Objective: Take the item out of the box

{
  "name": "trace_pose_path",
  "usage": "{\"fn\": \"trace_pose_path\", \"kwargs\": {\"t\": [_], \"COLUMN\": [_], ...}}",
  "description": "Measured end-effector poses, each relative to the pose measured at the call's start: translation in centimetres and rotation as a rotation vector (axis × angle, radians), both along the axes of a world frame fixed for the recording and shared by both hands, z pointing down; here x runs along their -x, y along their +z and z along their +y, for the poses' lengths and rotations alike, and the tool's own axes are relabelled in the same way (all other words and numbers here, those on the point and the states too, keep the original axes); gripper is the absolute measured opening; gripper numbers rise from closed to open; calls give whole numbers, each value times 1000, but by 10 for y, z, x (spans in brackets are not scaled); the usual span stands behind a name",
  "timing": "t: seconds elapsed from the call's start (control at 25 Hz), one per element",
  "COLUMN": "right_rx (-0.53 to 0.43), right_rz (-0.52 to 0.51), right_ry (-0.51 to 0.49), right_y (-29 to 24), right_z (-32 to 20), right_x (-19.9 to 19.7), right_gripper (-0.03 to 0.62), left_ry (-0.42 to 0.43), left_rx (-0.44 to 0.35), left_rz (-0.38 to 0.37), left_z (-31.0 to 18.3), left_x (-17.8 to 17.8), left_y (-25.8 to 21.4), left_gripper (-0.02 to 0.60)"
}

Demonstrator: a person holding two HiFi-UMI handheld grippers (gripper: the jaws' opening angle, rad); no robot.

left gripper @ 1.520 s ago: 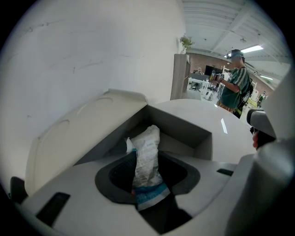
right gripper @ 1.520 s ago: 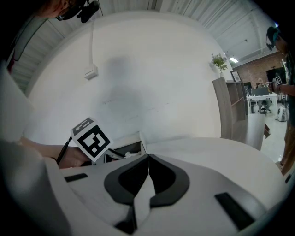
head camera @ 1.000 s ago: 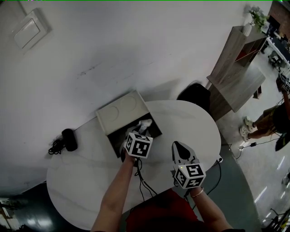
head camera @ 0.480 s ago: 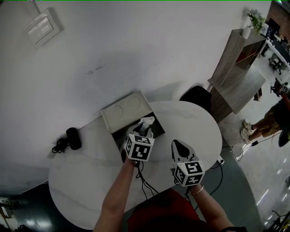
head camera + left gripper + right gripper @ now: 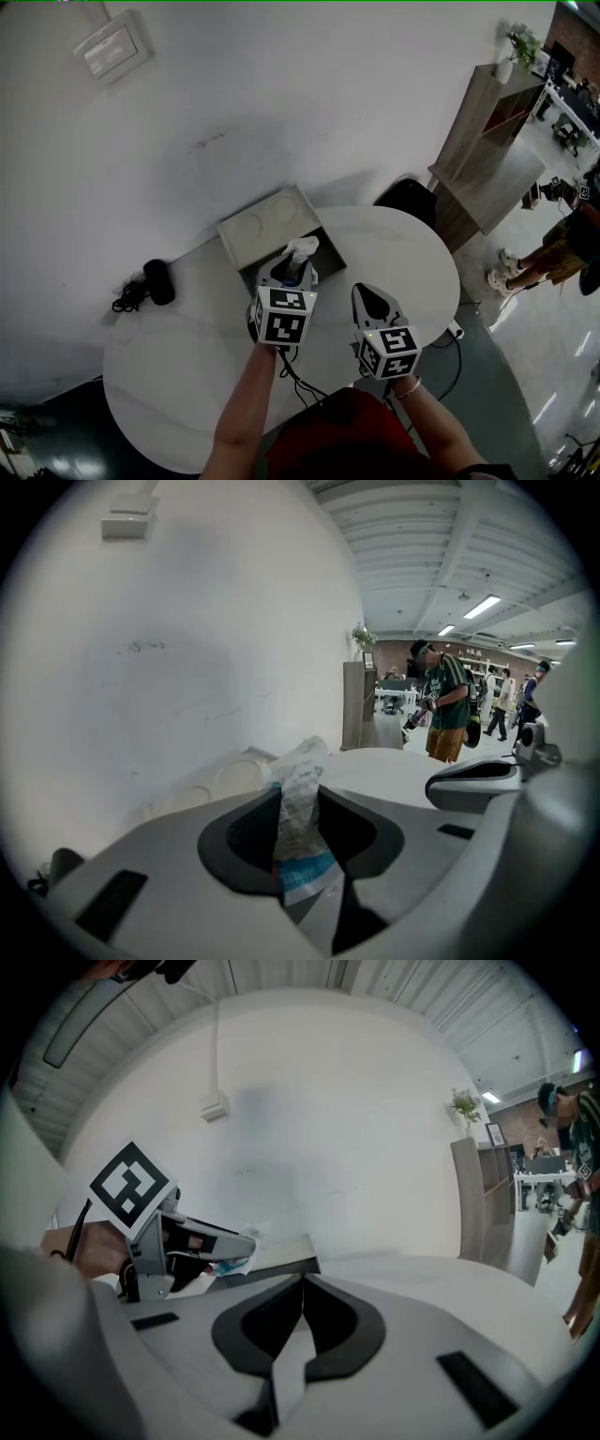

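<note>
- The round white table (image 5: 178, 375) stands against a white wall (image 5: 309, 103), with a wooden shelf unit (image 5: 487, 141) off to its right on the floor.
- The box (image 5: 267, 217) sits at the table's far edge near the wall. It is open, with its pale lid laid back toward the wall and its dark inside facing the person.
- The left gripper (image 5: 289, 269) reaches over the box's opening. Its jaws are closing, and they pinch the packet from both sides.
- The right gripper (image 5: 367, 296) is just beside the left one, over bare tabletop to the right of the box. Its jaws are pressed together with nothing between them (image 5: 302, 1290).
- The packet (image 5: 302, 248), crinkled white plastic with a blue band at its lower end (image 5: 300, 808), sticks up out of the left jaws. It is held over the box's opening, and its top points toward the wall.
- A small black cylinder with a coiled cord (image 5: 155, 283) lies on the table's left side, well apart from the box.
</note>
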State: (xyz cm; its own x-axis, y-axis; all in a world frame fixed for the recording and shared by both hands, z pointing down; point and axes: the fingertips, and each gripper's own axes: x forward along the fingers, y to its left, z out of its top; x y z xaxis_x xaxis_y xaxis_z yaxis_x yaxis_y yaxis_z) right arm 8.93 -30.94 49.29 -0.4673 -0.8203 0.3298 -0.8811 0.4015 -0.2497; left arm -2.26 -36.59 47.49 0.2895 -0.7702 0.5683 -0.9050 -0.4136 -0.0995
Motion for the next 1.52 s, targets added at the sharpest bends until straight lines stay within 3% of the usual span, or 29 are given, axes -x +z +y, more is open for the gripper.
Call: {"fn": "trace_pose_path", "kwargs": {"t": [0.72,1.52], "right_rx": [-72,-96], "right_rz": [15,41], "right_ry": [22,39], "right_y": [-32,-46], "right_z": [29,55], "right_x": [24,46], "right_gripper": [15,15], "left_ry": [-7,-34], "left_rx": [-81,-103], "left_rz": [89,153], "left_z": [64,117], "left_x": [29,66], "left_y": [-36,-38], "left_gripper": [135,135]}}
